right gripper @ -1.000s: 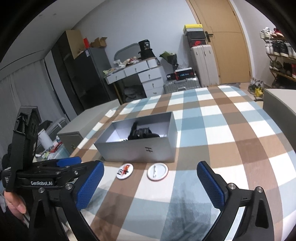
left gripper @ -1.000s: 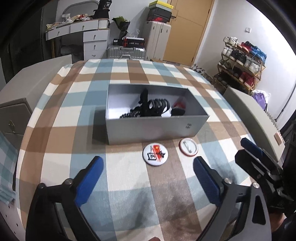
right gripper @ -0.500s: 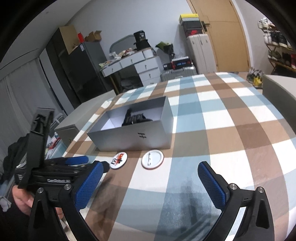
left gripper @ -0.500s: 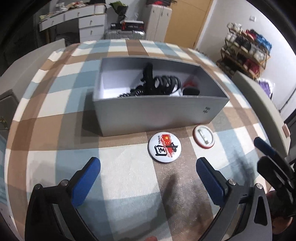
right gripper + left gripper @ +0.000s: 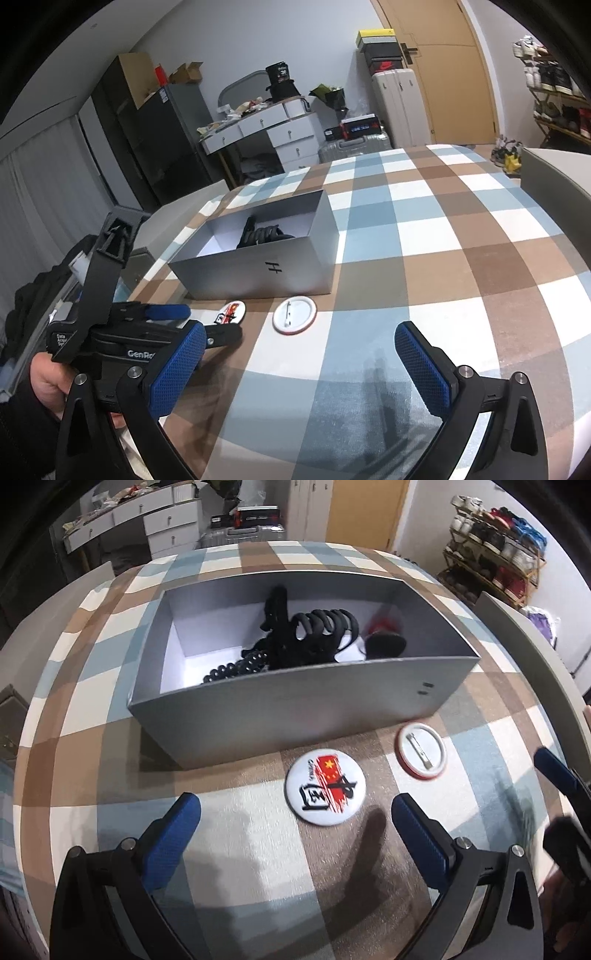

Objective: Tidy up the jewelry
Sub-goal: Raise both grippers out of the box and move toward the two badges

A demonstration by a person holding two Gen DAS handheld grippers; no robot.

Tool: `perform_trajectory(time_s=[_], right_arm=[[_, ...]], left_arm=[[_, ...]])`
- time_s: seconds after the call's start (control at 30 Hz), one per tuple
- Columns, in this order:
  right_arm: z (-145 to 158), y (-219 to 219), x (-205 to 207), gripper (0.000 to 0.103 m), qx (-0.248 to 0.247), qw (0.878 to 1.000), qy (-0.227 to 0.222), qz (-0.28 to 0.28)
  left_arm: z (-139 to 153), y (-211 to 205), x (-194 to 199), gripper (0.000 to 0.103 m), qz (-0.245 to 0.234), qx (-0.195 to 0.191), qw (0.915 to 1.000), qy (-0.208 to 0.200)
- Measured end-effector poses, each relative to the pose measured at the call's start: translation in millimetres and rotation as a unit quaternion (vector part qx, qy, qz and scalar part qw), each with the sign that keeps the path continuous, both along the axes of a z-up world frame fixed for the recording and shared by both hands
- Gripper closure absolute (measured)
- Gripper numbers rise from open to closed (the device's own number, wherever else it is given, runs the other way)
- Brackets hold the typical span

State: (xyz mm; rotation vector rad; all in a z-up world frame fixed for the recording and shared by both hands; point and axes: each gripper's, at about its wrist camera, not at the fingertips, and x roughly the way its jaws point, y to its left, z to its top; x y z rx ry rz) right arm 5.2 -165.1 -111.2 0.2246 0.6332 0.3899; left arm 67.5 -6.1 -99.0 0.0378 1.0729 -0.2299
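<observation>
A: Right, how is the left hand-held gripper (image 5: 295,825) standing?

B: Its blue-padded fingers (image 5: 173,840) are spreading wide with nothing between them, hanging just above the checked cloth (image 5: 240,886). The round badge with the red flag print (image 5: 325,787) is lying face up just ahead of it, nearer the right finger.

A: And the right hand-held gripper (image 5: 301,363)?

B: Also gaping, holding nothing. In its own view the fingers are hovering over the cloth, and the second badge (image 5: 294,315) is lying ahead between them, pin side up, white with a red rim. A hand (image 5: 46,380) is showing at the lower left of that view, gripping the handle of the left tool.

A: Where are the badges sitting relative to the box?

B: Both are lying side by side, close but not touching, just in front of the near wall of the grey box (image 5: 295,701). The box is standing open on the bench.

A: Anything inside?

B: A black hair claw clip (image 5: 317,627), a dark beaded strand (image 5: 236,668) and something red and black (image 5: 384,638) at the right end; I cannot tell what that is.
</observation>
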Motion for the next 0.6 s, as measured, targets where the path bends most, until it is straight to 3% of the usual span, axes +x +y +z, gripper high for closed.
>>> perform_trajectory(time_s=[0.2, 0.27, 0.37, 0.47, 0.53, 0.6], right_arm=[[-2.8, -2.8, 0.0, 0.0, 0.011, 1.0, 0.008, 0.0], [-2.3, -3.2, -1.9, 0.0, 0.01, 1.0, 0.006, 0.002], [-2.1, -3.7, -3.4, 0.0, 0.009, 1.0, 0.007, 0.004], [-2.7, -3.6, -3.3, 0.0, 0.011, 1.0, 0.011, 0.004], [-2.7, -2.7, -3.4, 0.0, 0.013, 1.0, 0.013, 0.005], [-1.9, -1.8, -3.9, 0.0, 0.012, 1.0, 0.012, 0.007]], left_arm=[[0.3, 1.7, 5.2, 0.003, 0.019, -0.006, 0.9997, 0.013], [-0.6, -2.2, 5.0, 0.003, 0.009, 0.008, 0.9998, 0.014], [-1.2, -8.7, 0.6, 0.012, -0.006, 0.037, 0.9993, 0.002], [2.4, -9.8, -5.5, 0.029, -0.024, 0.035, 0.999, -0.012], [5.3, -9.4, -8.7, 0.057, -0.034, 0.031, 0.9987, -0.021], [6.6, -7.2, -9.5, 0.068, -0.042, 0.026, 0.9984, -0.027]])
